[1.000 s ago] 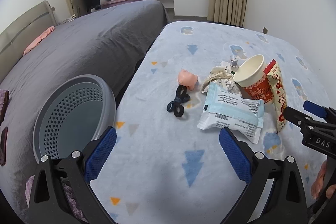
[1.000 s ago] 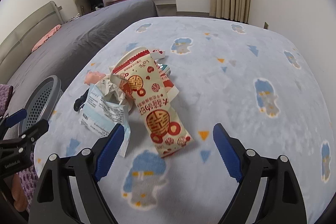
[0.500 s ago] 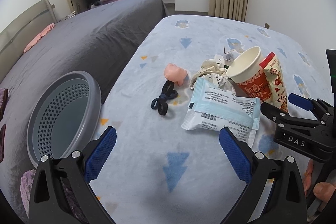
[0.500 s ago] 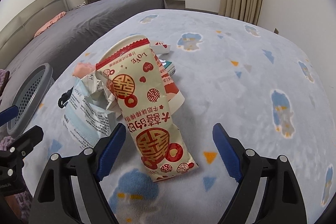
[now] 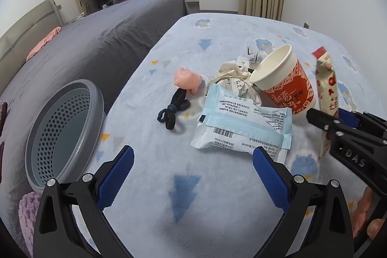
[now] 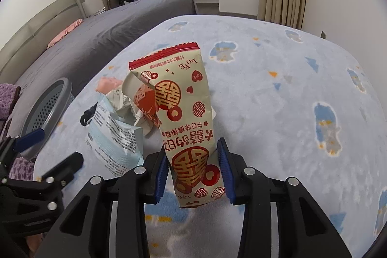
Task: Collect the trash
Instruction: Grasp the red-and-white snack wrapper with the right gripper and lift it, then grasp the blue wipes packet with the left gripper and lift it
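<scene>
The right gripper (image 6: pixel 194 171) is clamped on the wrapper (image 6: pixel 186 113); the left gripper (image 5: pixel 192 174) is wide apart beside the basket (image 5: pixel 65 129).

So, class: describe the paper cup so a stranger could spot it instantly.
Start at the pale blue blanket with triangle prints and find the litter pile beside the grey perforated basket. The paper cup lies tipped there, behind the white-and-blue packet. It alone is round, open-mouthed, cream inside and orange-red outside.
</scene>
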